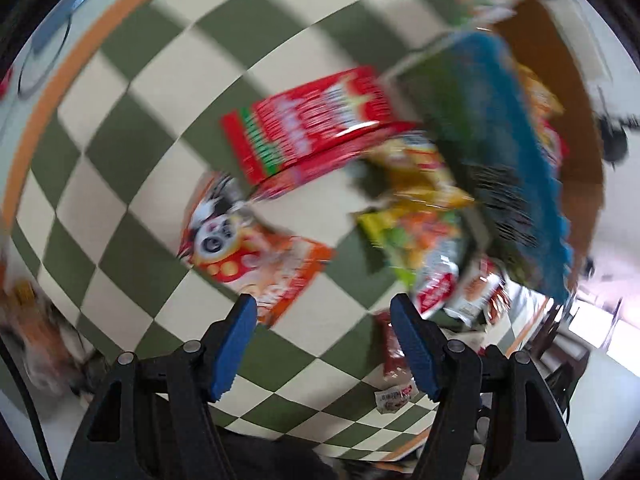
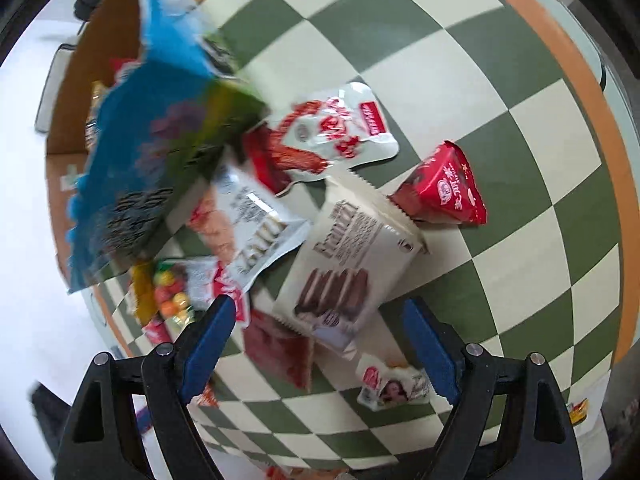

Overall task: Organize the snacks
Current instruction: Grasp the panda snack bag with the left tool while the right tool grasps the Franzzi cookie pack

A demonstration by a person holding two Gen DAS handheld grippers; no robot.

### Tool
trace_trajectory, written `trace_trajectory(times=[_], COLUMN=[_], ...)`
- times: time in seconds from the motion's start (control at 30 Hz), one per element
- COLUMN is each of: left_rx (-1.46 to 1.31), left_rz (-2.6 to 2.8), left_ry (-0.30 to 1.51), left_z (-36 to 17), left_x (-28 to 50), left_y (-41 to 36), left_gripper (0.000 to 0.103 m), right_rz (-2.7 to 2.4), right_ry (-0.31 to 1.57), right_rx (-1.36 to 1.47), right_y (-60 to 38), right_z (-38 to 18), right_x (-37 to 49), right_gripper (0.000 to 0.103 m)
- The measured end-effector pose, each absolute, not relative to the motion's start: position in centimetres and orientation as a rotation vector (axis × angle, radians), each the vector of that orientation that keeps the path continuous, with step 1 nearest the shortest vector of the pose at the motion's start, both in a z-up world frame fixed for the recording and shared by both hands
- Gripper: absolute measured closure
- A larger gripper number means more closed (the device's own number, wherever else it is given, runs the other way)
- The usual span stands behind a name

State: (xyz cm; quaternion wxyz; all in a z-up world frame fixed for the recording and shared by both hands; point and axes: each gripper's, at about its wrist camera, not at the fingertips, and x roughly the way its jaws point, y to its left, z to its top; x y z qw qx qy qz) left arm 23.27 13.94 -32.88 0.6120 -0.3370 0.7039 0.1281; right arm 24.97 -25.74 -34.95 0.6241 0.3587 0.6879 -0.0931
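Observation:
Snack packs lie in a heap on a green-and-cream checked tablecloth (image 1: 132,128). My left gripper (image 1: 325,340) is open over bare cloth, near an orange panda pack (image 1: 256,252), a red box (image 1: 312,132) and a fruit-candy pack (image 1: 416,236). My right gripper (image 2: 320,344) is open above a white chocolate-wafer pack (image 2: 352,264) and a dark red pack (image 2: 280,348), pressing on neither. A large blue-and-green bag (image 2: 160,140), blurred, hangs tilted by a cardboard box (image 2: 76,96); no gripper holds the bag (image 1: 496,148). Whether it rests on anything I cannot tell.
The cardboard box (image 1: 560,80) holds several packs. A red triangular pack (image 2: 444,188), a white-and-red pouch (image 2: 340,132) and a small white candy pack (image 2: 392,384) lie around the wafer pack. The cloth has an orange border (image 2: 592,100).

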Motion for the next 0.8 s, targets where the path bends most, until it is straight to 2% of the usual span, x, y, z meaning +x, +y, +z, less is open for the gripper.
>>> trace_trajectory(times=[0.27, 0.37, 0.43, 0.57, 0.8], left_rx=[-0.945, -0.976, -0.965, -0.804, -0.336], left_rz=[0.442, 0.478, 0.487, 0.470, 0.321], left_ry=[1.684, 1.684, 1.688, 1.745, 1.824], left_z=[-37.7, -38.7, -38.9, -38.9, -38.9], left_x=[22.3, 22.4, 23.0, 24.5, 24.8], left_y=[17.1, 18.3, 18.9, 18.0, 12.6], left_gripper=[0.036, 0.036, 0.036, 0.036, 0.036], right_rz=[-0.320, -0.331, -0.320, -0.272, -0.135], right_ry=[1.636, 1.655, 1.657, 1.686, 1.764], right_rx=[0.829, 0.812, 0.807, 0.684, 0.419], right_y=[-25.4, -25.0, -24.9, -23.6, -20.8], right_z=[-38.9, -39.9, -40.3, -40.2, -40.0], right_x=[26.0, 26.2, 26.3, 26.9, 26.6], right_gripper=[0.017, 0.030, 0.032, 0.033, 0.038])
